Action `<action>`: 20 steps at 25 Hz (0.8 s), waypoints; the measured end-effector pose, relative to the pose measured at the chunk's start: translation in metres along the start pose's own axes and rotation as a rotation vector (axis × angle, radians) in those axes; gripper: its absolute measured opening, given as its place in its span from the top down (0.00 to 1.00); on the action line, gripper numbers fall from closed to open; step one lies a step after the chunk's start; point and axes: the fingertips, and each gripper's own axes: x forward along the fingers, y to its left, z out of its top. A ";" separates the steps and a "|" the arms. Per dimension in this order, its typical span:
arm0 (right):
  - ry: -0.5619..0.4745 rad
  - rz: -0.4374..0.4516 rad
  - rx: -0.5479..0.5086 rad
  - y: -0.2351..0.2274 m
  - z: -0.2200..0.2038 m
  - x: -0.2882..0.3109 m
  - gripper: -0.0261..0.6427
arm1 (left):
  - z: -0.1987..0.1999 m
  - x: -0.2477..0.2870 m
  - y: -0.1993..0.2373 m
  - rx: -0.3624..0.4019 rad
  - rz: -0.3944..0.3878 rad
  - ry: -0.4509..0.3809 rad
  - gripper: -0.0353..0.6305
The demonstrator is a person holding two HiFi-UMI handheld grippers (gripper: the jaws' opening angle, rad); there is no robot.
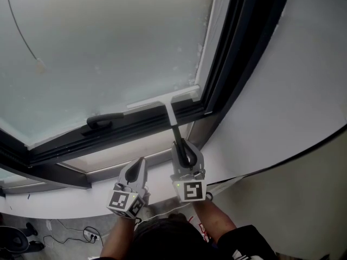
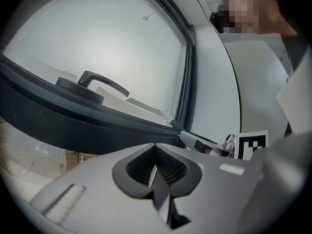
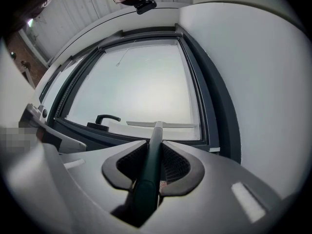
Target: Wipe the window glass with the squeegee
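The squeegee has a dark handle, a pale grey neck and a thin pale blade lying along the bottom edge of the glass, mid-frame. The right claw grips its handle. The left claw, lower centre, is pressed together with nothing in it.

dark window frame, white wall, cables on floor

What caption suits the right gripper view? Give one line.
Right tool clamps the squeegee, blade low on the window glass.
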 end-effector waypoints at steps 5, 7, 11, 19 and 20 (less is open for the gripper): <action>0.011 0.001 0.006 0.000 -0.005 -0.002 0.82 | 0.004 -0.007 -0.006 -0.034 0.040 -0.017 0.95; 0.020 0.001 0.019 0.000 -0.006 -0.003 0.82 | -0.003 -0.014 -0.003 -0.007 0.060 -0.002 0.95; 0.021 0.008 0.015 -0.002 -0.006 -0.005 0.82 | -0.002 -0.028 -0.003 -0.024 0.134 0.011 0.95; -0.020 -0.017 0.058 0.004 0.016 -0.028 0.82 | 0.003 -0.066 -0.003 -0.021 0.129 -0.030 0.95; -0.024 -0.025 0.062 0.005 0.021 -0.034 0.82 | 0.004 -0.073 -0.004 -0.022 0.122 -0.042 0.95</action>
